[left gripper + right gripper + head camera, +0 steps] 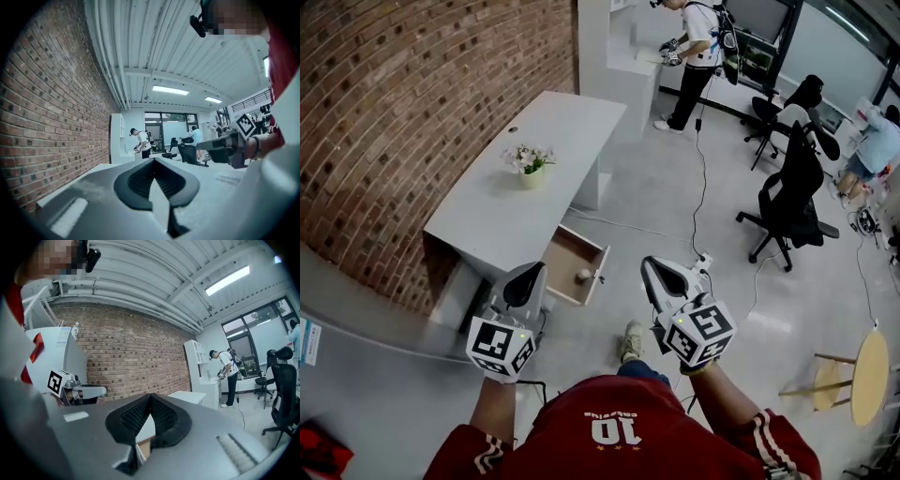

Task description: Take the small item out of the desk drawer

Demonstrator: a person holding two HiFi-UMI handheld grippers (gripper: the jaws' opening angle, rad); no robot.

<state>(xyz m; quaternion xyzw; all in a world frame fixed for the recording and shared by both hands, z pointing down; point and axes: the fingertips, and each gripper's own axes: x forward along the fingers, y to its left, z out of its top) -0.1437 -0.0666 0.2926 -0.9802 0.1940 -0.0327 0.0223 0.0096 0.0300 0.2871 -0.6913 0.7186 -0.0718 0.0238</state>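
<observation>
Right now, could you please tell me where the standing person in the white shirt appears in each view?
Head view: the person in the white shirt stands at the top edge, right of centre.
Left gripper view: the person is small, just left of centre, in the far background.
Right gripper view: right of centre, at mid height.
Shared landmark: the brick wall.
</observation>
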